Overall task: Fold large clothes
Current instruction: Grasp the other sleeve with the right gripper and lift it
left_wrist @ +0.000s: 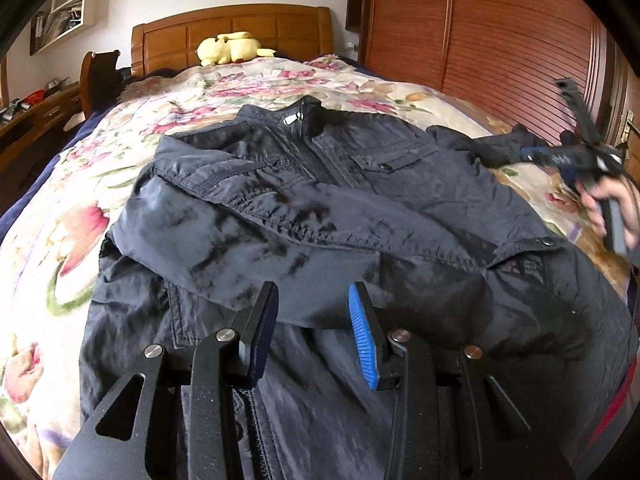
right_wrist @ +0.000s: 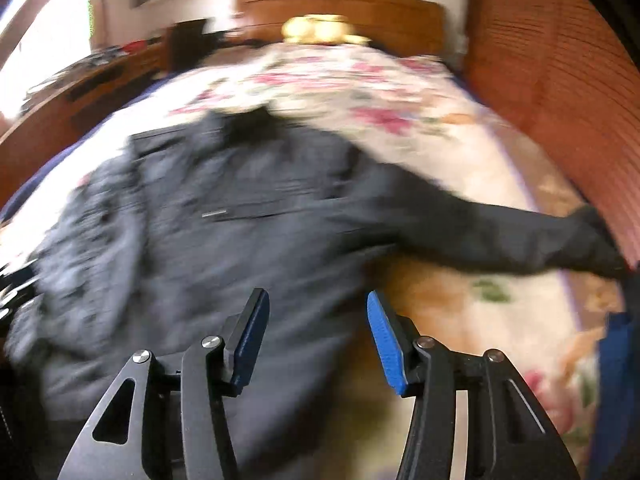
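So the dark jacket [left_wrist: 328,200] is spread front-up across the flowery bedspread [left_wrist: 80,208], collar toward the wooden headboard [left_wrist: 232,28]. One sleeve is already folded over the chest, the other sleeve [right_wrist: 500,236] sticks straight out toward the wardrobe [left_wrist: 500,40] side.

My left gripper [left_wrist: 314,322] hovers over the hem end, jaws partly apart with nothing between the pads, just fabric underneath. My right gripper [right_wrist: 318,334] is over the jacket's edge near that stretched-out sleeve, jaws apart and empty too. That view is pretty smeared, so no details there. From the left camera I can see my right hand [left_wrist: 612,208] off at the bed's edge.

Other stuff: a yellow plush toy [left_wrist: 230,48] against the headboard, well clear of the jacket, and a cluttered desk [left_wrist: 36,116] beside the bed.
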Available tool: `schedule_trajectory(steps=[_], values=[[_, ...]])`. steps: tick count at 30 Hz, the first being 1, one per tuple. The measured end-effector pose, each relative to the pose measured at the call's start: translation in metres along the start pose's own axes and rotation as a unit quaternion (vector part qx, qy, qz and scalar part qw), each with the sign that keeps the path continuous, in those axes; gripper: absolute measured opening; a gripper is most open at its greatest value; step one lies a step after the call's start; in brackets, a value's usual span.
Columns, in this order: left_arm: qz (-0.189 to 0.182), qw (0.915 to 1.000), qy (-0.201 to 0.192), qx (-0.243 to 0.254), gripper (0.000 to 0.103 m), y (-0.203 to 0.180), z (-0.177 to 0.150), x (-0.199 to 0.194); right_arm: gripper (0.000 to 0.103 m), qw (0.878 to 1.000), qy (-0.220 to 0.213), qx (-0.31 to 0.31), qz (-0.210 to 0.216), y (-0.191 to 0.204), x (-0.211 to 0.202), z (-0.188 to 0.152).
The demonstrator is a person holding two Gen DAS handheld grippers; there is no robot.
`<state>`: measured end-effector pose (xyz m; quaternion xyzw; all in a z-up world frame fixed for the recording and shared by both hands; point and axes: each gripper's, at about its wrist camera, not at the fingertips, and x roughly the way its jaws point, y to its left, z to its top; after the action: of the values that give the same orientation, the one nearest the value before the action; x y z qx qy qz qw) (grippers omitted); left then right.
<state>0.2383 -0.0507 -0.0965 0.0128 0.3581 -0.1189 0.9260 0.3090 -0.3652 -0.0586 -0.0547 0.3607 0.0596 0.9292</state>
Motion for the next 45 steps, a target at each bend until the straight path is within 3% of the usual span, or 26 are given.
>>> schedule_trajectory(steps=[3,12,15,17,20,28,34,39,42,44,45], values=[[-0.002,1.0,0.002,-0.005,0.038,0.002,-0.002,0.002,0.053,0.999,-0.001,0.028,-0.046,-0.039,0.021,0.011],[-0.006,0.9999,0.006,-0.012,0.038,0.005,-0.004,0.005,0.053,0.987,0.016,0.118,-0.104,-0.101,0.082,0.024],[-0.013,0.9997,0.011,-0.019,0.038,0.009,-0.006,0.008,0.055,0.982,0.019,0.153,-0.109,-0.108,0.095,0.027],[-0.014,0.9995,0.018,-0.024,0.038,0.011,-0.007,0.011,0.065,0.976,0.024,0.171,-0.133,-0.108,0.099,0.03],[-0.014,0.9993,0.023,-0.027,0.038,0.012,-0.007,0.012,0.073,0.972,0.027,0.197,-0.123,-0.118,0.105,0.031],[-0.014,0.9995,0.016,-0.025,0.038,0.01,-0.007,0.009,0.085,0.965,0.053,0.195,-0.167,-0.116,0.127,0.035],[-0.014,0.9995,0.015,-0.025,0.038,0.011,-0.008,0.008,0.086,0.947,0.058,0.213,-0.231,-0.121,0.119,0.041],[-0.011,0.9996,0.012,-0.023,0.038,0.011,-0.008,0.005,0.088,0.949,0.069,0.229,-0.204,-0.135,0.122,0.037],[-0.011,0.9996,0.012,-0.023,0.038,0.011,-0.007,0.006,0.087,0.955,0.067,0.212,-0.199,-0.135,0.124,0.04],[-0.011,0.9996,0.013,-0.022,0.038,0.011,-0.007,0.006,0.074,0.963,0.052,0.194,-0.18,-0.131,0.124,0.041],[-0.01,0.9996,0.014,-0.022,0.038,0.01,-0.007,0.007,0.058,0.967,0.05,0.186,-0.169,-0.13,0.125,0.041]])
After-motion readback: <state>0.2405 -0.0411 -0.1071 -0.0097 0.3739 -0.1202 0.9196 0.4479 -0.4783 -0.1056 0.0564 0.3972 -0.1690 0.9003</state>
